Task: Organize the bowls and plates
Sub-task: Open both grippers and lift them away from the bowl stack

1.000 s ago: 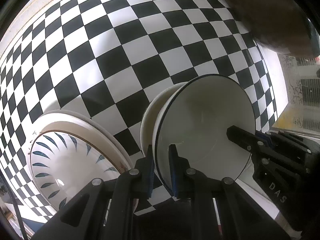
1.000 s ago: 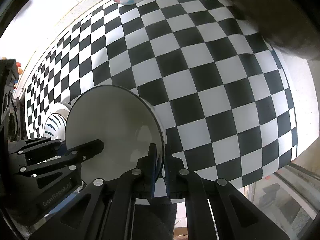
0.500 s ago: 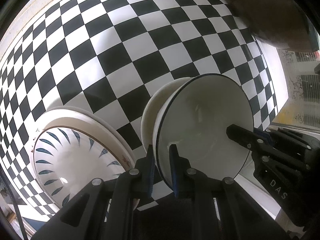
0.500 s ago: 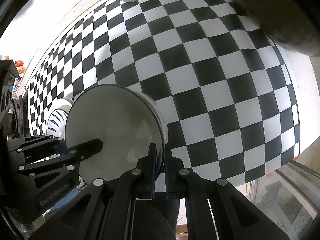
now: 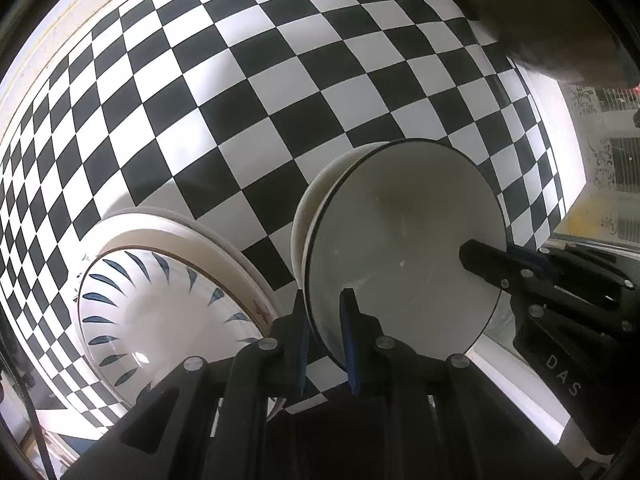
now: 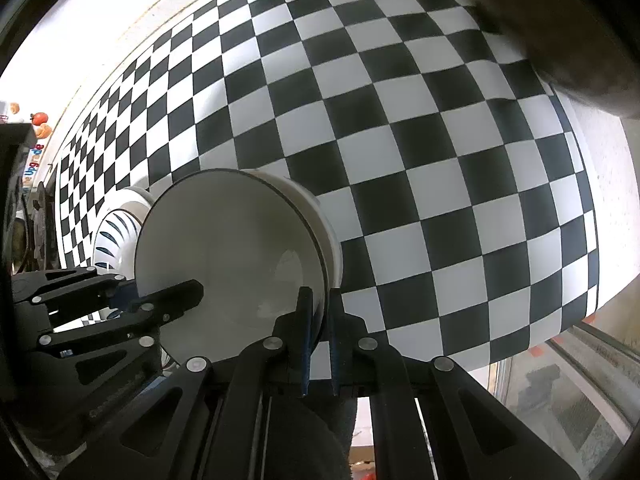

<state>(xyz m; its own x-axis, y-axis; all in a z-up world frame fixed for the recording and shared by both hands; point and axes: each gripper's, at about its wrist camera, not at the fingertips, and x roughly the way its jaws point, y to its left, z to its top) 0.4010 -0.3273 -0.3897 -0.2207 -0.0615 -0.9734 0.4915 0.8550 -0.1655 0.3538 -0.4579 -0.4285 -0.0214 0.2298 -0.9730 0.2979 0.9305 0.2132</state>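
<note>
"DAS" in pale capitals on black body of right tool (image 5: 568,372), near right corner of left wrist view; letters running slantwise, any further letters out of sight. Colourful lettering on a strip (image 6: 31,168) at far left edge of right wrist view, stacked vertically, too small and warped to read. Faint raised lettering on body of left tool (image 6: 100,404) at near left of right wrist view, too dark to make out. No other legible marks, numbers or brands on bowls, plates or checkered table.
</note>
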